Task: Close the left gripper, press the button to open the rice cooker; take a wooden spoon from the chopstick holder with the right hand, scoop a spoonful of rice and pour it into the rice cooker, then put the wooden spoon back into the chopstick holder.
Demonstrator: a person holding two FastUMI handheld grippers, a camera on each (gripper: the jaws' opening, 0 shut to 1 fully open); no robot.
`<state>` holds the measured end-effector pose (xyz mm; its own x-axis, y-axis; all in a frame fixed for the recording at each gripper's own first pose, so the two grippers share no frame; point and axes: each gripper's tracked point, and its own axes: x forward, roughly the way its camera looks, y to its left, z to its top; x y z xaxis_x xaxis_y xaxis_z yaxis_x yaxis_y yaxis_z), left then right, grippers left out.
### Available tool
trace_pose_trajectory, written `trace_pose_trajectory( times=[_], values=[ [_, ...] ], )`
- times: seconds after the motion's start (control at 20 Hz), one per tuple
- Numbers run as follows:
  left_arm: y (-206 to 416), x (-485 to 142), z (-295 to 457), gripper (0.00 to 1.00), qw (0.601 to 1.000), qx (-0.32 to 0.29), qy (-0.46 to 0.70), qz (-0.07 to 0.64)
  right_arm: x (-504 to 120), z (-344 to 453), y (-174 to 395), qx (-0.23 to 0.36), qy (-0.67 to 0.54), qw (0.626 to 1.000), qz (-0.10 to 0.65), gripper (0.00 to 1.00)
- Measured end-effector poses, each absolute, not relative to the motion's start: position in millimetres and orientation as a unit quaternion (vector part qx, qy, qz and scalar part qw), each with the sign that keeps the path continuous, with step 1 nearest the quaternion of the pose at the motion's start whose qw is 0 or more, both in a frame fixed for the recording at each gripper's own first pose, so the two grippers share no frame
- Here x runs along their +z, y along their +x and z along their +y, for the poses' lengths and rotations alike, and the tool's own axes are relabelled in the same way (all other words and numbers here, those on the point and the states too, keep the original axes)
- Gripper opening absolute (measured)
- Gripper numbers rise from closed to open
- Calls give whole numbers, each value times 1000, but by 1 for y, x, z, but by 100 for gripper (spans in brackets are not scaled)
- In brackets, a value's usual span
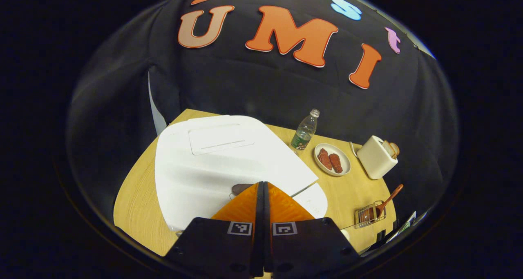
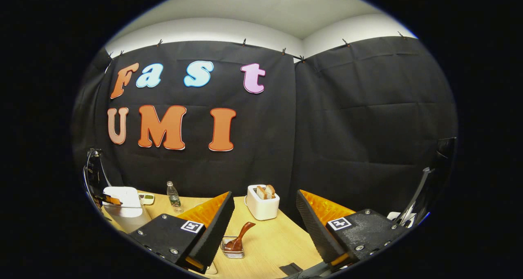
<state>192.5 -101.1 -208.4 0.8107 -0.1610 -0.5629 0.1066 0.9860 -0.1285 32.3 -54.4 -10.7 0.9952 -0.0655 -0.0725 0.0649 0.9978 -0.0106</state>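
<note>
Left tongs (image 1: 261,189) are pressed together, fingers flat against each other, tips sitting right over the front edge of the white rice cooker (image 1: 220,164), at a dark patch on its lid. Whether the tips touch it, I cannot tell. The lid is down and takes up most of the ground ahead of these tongs. Off to their right, low and near, the wire chopstick holder (image 1: 369,215) stands on the wooden surface (image 1: 139,197) with the wooden spoon (image 1: 388,199) in it, handle leaning up and away to the right. Farther ahead on that side sits a plate (image 1: 333,159) with two reddish pieces on it, then a clear water bottle (image 1: 304,130) just behind the cooker's far corner, and a cream toaster (image 1: 378,156) holding toast, well right of the plate.

Over to the right gripper view: right tongs (image 2: 264,213) are spread wide, nothing between the fingers. Straight ahead through the gap, close in, there is the chopstick holder (image 2: 233,246) with the wooden spoon (image 2: 241,234) standing in it, handle tilted right, nearer the left finger. Beyond it, the toaster (image 2: 262,203), two slices poking up. This view catches the rice cooker (image 2: 124,207) from the side, far left past the left finger, with the other tongs at its front. The bottle (image 2: 174,196) stands behind, near the black cloth wall.
</note>
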Motion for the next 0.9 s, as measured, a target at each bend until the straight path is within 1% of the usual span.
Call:
trace_pose_trajectory(
  times=[0.15,0.25,0.35,0.5,0.7,0.9],
  values=[
    [193,-136,-87,5,973,-65,-23,218,-6,-50,31,-28,6,999,26,94],
    [179,-99,-87,4,980,-68,-26,184,-6,-46,28,-25,8,999,23,94],
    [166,-76,-80,5,986,-63,-26,155,-7,-41,27,-19,9,1000,23,94],
    [140,-51,-67,5,991,-54,-24,120,-16,-37,31,-14,11,999,32,94],
    [117,-32,-54,5,994,-47,-23,97,-39,-32,40,-7,19,998,56,94],
    [101,-19,-41,5,997,-32,-9,76,-69,-28,62,-1,27,996,87,95]
  ],
)
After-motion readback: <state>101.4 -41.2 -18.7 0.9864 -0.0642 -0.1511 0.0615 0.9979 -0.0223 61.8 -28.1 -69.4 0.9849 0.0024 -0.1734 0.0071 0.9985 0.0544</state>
